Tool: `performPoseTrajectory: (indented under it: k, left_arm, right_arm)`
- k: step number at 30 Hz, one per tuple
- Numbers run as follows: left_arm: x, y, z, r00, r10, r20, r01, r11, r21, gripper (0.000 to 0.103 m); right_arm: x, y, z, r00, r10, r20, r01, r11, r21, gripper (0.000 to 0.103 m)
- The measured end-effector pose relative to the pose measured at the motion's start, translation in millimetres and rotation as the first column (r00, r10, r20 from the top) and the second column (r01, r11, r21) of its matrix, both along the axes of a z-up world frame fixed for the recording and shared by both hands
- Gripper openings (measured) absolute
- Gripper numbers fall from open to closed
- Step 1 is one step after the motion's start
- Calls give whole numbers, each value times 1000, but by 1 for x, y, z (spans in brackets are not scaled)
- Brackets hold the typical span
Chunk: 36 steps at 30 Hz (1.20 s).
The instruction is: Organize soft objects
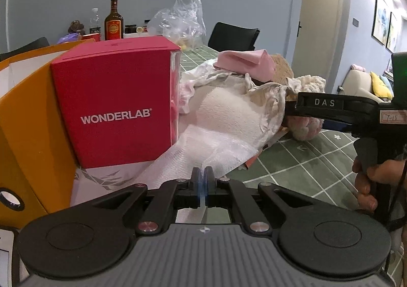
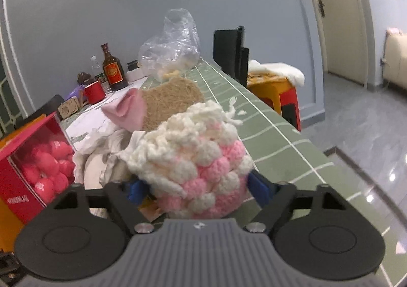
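Right wrist: yarn ball point(image 2: 201, 162) sits between my right claw point(image 2: 201, 190) fingers, gripped. Left claw point(image 1: 202, 180) closed, pinching white wrap point(image 1: 203, 149). Red box point(image 2: 33, 172) holds pink balls point(image 2: 48, 162).

1. The worktop point(image 1: 305, 159) wears a green cloth crossed by white lines and runs forward from the left tool point(image 1: 202, 185).
2. A red box point(image 1: 117, 98) printed WONDERLAB stands ahead and to the left of that tool, against an orange bag point(image 1: 28, 119).
3. A white foam sheet point(image 1: 203, 149) lies straight ahead of the tool, its near edge between the closed fingers.
4. Behind the sheet sits a heap of soft cloths point(image 1: 239, 91), topped by a pink cloth point(image 1: 244, 60).
5. Far ahead stand a brown bottle point(image 1: 113, 21), a red cup point(image 2: 94, 91) and a clear plastic bag point(image 1: 182, 19).
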<state>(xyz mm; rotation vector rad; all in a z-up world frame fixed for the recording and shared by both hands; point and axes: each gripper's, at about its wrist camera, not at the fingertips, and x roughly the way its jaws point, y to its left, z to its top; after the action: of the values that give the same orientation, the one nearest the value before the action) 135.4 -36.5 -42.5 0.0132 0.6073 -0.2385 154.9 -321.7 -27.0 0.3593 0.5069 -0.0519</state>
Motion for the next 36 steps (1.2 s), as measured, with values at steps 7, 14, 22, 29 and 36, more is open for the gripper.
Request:
performPoseTrajectory:
  k: [7,14,22,29,36]
  left_arm:
    - [4,-2,-1,1000,5,-12,-5,1000,28,73]
    - [13,-7,-9,997,59,-49,-54,994,96,96]
    - [5,-13,-8,998,-63,-25,65,994,89,41]
    - [3,-5,-4,998,-69,-4,69,998,11,1]
    - [-7,33,15,990,-66,122,99,952,-291,1]
  right_arm:
    - [-4,7,2,1000,11,1,-11,1000,-22,68]
    - [-3,9,1,1000,12,-3,-12,999,-29,71]
    - [-4,5,-2,1000,5,-23,-6,1000,-15,76]
    - [-7,4,-2,1000,1,-12,-1,1000,-5,75]
    - [-24,0,3,997,-33,67,33,999,1,63]
